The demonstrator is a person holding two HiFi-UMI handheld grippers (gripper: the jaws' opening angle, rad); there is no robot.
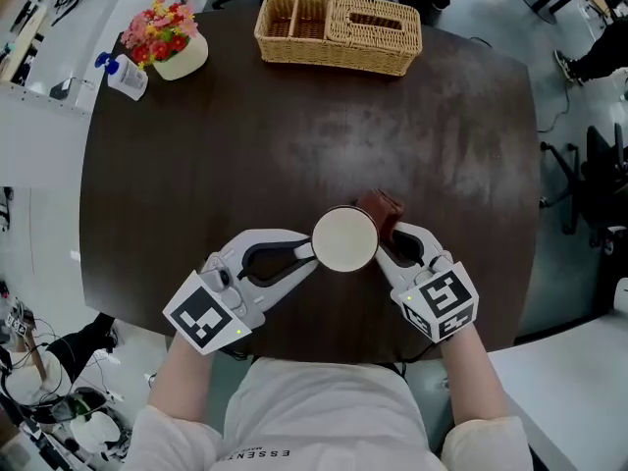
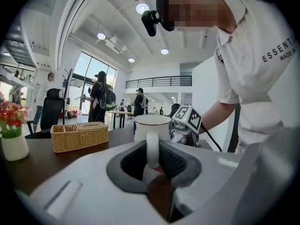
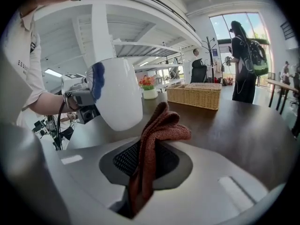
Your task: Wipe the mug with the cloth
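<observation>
A white mug (image 1: 344, 238) hangs above the dark table (image 1: 196, 165) near its front edge. My left gripper (image 1: 302, 254) is shut on the mug's handle (image 2: 152, 148), and the mug (image 2: 152, 127) stands upright beyond the jaws in the left gripper view. My right gripper (image 1: 389, 246) is shut on a reddish-brown cloth (image 1: 380, 211) just right of the mug. In the right gripper view the cloth (image 3: 152, 146) sticks up folded between the jaws, close beside the tilted white mug (image 3: 117, 93). I cannot tell whether cloth and mug touch.
A wicker basket (image 1: 339, 33) with compartments stands at the table's far edge. A white pot of flowers (image 1: 167, 39) and a small bottle (image 1: 126, 75) sit at the far left corner. Several people stand in the hall behind.
</observation>
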